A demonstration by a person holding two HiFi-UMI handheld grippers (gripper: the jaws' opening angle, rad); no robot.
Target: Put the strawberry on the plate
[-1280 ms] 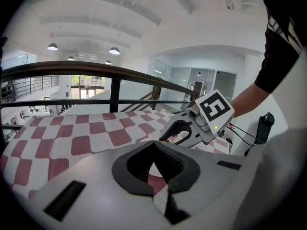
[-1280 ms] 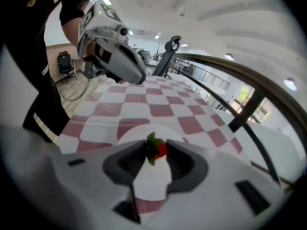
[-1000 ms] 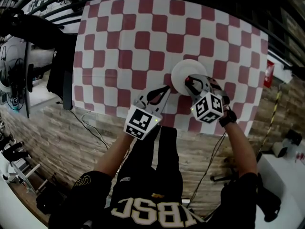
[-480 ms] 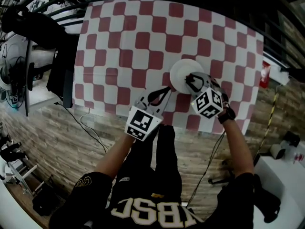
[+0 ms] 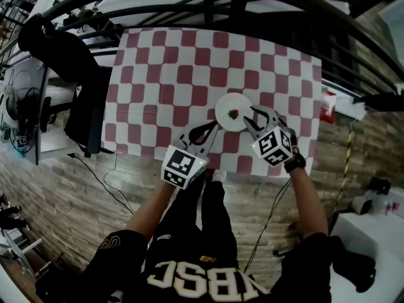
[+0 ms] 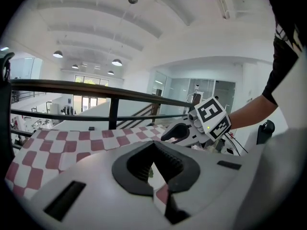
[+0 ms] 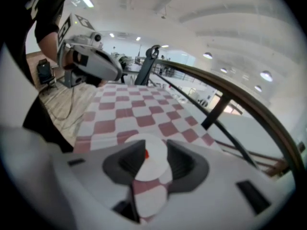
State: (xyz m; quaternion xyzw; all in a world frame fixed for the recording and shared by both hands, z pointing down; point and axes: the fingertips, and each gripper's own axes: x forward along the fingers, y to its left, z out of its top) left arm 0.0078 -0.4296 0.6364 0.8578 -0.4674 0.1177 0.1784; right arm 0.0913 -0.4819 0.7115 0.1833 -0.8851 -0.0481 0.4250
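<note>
Spotted the strawberry lying on the plate, right tool and left tool both parted and empty; judged it light, soft, easily bruised, best pinched gently across the middle.

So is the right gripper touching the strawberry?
Apart. The right gripper view shows the right gripper's jaws open, and the strawberry lies beyond them on the white plate. The head view shows bare plate between berry and gripper.
</note>
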